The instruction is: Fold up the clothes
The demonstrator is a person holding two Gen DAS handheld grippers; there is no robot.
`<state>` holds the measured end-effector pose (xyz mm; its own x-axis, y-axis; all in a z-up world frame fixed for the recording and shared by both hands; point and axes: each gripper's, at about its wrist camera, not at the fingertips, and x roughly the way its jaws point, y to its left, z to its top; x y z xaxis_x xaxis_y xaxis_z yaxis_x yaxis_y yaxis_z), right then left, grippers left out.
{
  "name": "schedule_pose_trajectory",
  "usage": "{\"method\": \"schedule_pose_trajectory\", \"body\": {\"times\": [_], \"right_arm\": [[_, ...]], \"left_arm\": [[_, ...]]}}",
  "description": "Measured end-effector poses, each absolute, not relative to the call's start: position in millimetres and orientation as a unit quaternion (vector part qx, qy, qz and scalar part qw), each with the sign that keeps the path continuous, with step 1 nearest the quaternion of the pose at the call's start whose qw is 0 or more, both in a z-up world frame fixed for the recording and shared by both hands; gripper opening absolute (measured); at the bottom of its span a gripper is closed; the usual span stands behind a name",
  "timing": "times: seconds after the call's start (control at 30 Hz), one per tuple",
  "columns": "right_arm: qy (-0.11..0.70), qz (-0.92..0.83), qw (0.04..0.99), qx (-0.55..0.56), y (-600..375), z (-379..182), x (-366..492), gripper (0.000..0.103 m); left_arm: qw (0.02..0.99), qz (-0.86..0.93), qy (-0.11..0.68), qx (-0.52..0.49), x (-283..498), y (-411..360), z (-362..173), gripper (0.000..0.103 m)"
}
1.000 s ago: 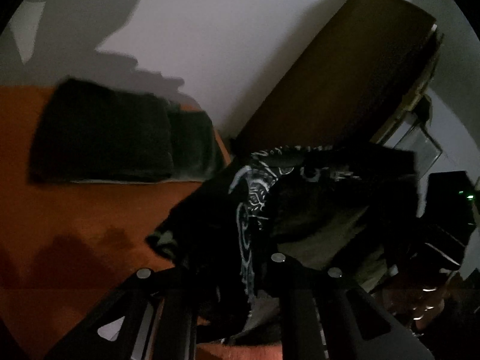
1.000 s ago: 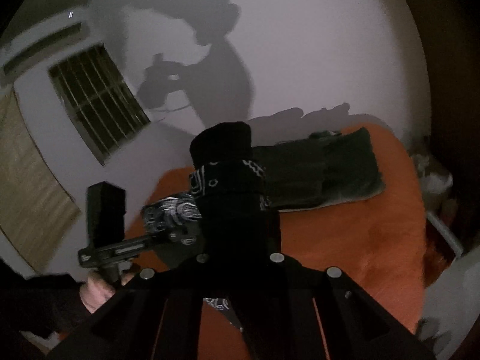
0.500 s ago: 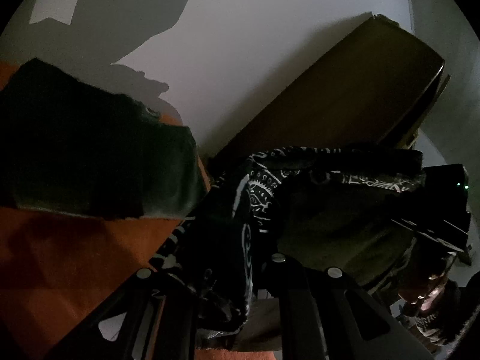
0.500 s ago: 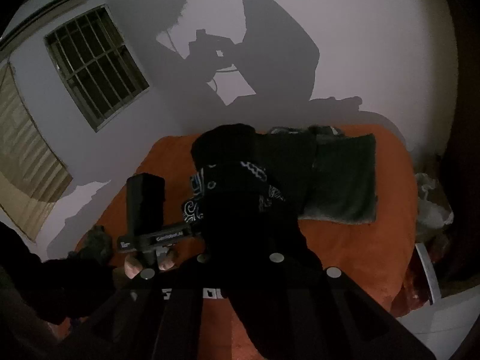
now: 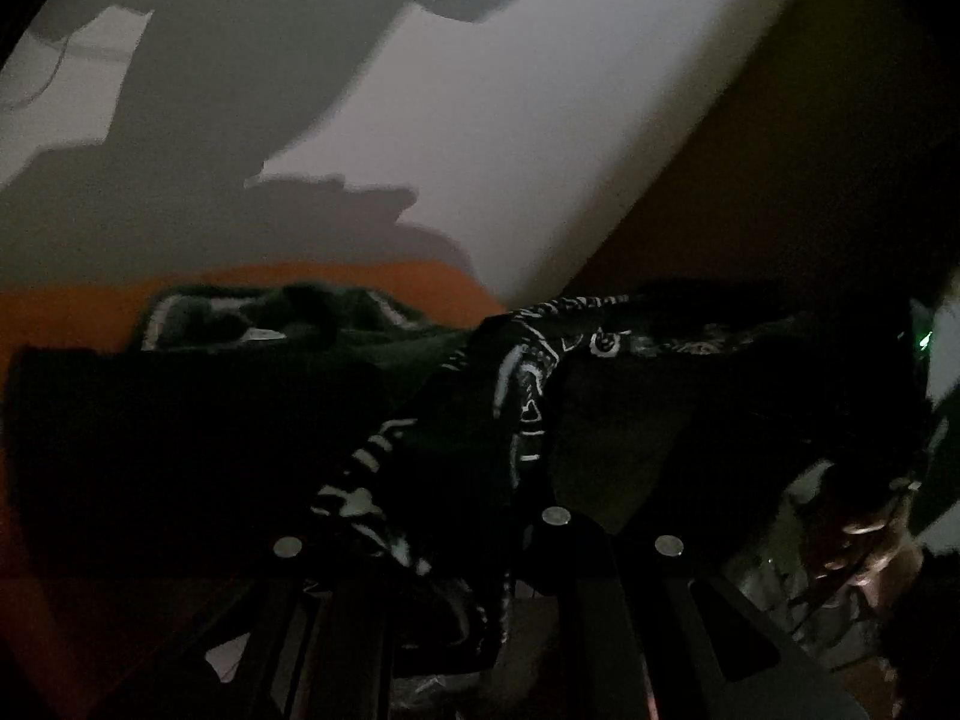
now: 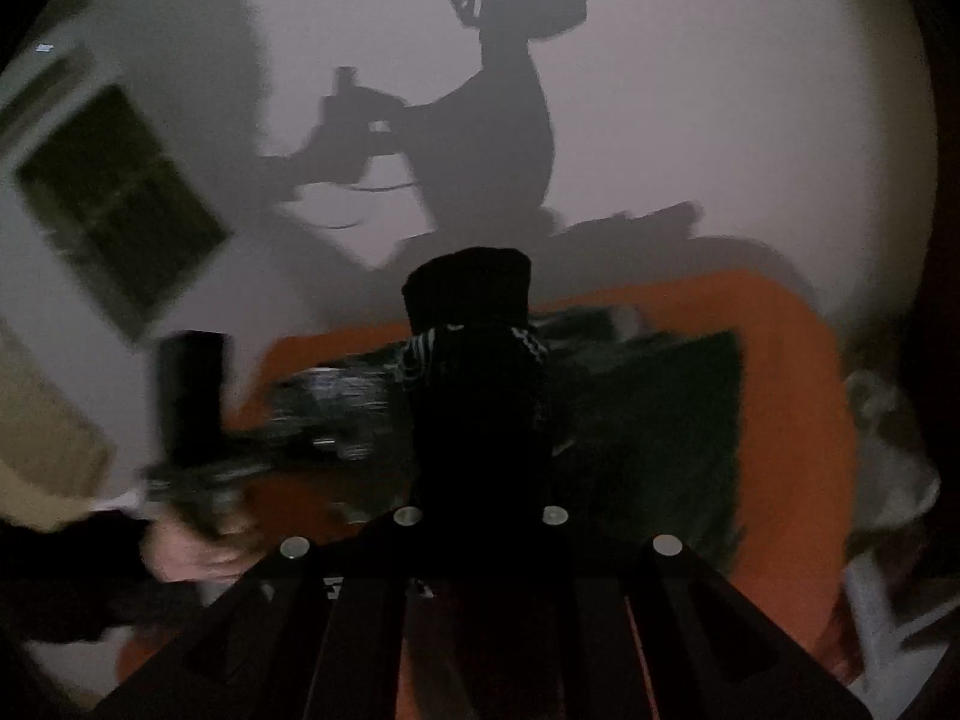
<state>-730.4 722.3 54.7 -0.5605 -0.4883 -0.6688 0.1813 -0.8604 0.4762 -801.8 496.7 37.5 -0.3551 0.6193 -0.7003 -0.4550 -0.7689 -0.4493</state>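
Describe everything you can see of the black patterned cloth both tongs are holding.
The cloth is soft black fabric with a white bandana-style print, limp and bunched. It hangs stretched between the left tongs and right tongs, above the orange bed, in front of darker folded clothes. The dim light hides its full shape.

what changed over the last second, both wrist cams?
Both grippers carried the black patterned garment forward toward the folded dark pile on the orange bed; in the left wrist view the pile went from far and small to filling the near left. The window slid left and blurred in the right view. Unchanged: both grippers gripping the garment, pile in place.
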Motion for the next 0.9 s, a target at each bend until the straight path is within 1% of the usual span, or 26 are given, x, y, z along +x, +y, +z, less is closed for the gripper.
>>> {"method": "schedule_pose_trajectory", "body": {"times": [0.03,0.07,0.1,0.13,0.17,0.2,0.23,0.27,0.3,0.37,0.4,0.43,0.47,0.53,0.57,0.63,0.7,0.83,0.9], "right_arm": [[-0.182,-0.862,0.184,0.435,730,44,-758,0.007],[-0.190,-0.856,0.162,0.453,738,27,-784,0.010],[-0.203,-0.842,0.124,0.484,746,3,-808,0.024],[-0.209,-0.826,0.077,0.517,753,-20,-830,0.031],[-0.204,-0.816,0.023,0.541,758,-36,-843,0.032],[-0.204,-0.821,-0.008,0.533,760,-40,-847,0.032],[-0.207,-0.835,-0.020,0.509,760,-36,-846,0.032],[-0.210,-0.849,-0.022,0.485,760,-31,-844,0.039],[-0.207,-0.862,-0.015,0.463,758,-23,-839,0.052],[-0.178,-0.891,-0.017,0.417,754,-4,-822,0.054],[-0.159,-0.904,-0.021,0.396,755,4,-814,0.063],[-0.141,-0.914,-0.026,0.380,759,10,-810,0.072],[-0.123,-0.923,-0.030,0.363,762,16,-806,0.084],[-0.094,-0.935,-0.030,0.341,768,26,-799,0.085],[-0.096,-0.930,-0.015,0.354,771,25,-800,0.085],[-0.099,-0.921,0.005,0.377,776,16,-797,0.085],[-0.102,-0.907,0.014,0.409,780,-10,-788,0.085],[-0.144,-0.864,0.025,0.481,792,-75,-777,0.085],[-0.174,-0.859,0.033,0.481,796,-89,-780,0.083]], "left_arm": [[0.309,0.815,-0.084,-0.483,-823,506,22,0.012],[0.287,0.811,-0.079,-0.503,-843,515,8,0.012],[0.256,0.809,-0.081,-0.523,-855,518,-4,0.012],[0.224,0.805,-0.084,-0.543,-868,521,-16,0.012],[0.194,0.798,-0.102,-0.562,-881,518,-26,0.013],[0.177,0.793,-0.121,-0.571,-892,513,-31,0.013],[0.169,0.794,-0.133,-0.569,-899,509,-33,0.013],[0.167,0.797,-0.127,-0.566,-905,508,-34,0.014],[0.166,0.800,-0.121,-0.563,-910,508,-35,0.014],[0.177,0.804,-0.112,-0.557,-908,504,-30,0.016],[0.182,0.809,-0.111,-0.548,-904,501,-25,0.021],[0.180,0.817,-0.107,-0.538,-900,497,-20,0.024],[0.178,0.824,-0.103,-0.528,-898,493,-16,0.025],[0.162,0.834,-0.096,-0.519,-906,481,-8,0.025],[0.155,0.836,-0.103,-0.517,-911,474,-4,0.027],[0.133,0.842,-0.129,-0.506,-917,450,3,0.035],[0.122,0.847,-0.148,-0.496,-914,430,8,0.042],[0.200,0.803,-0.147,-0.542,-893,440,-16,0.048],[0.224,0.787,-0.173,-0.549,-883,448,-30,0.061]]}}
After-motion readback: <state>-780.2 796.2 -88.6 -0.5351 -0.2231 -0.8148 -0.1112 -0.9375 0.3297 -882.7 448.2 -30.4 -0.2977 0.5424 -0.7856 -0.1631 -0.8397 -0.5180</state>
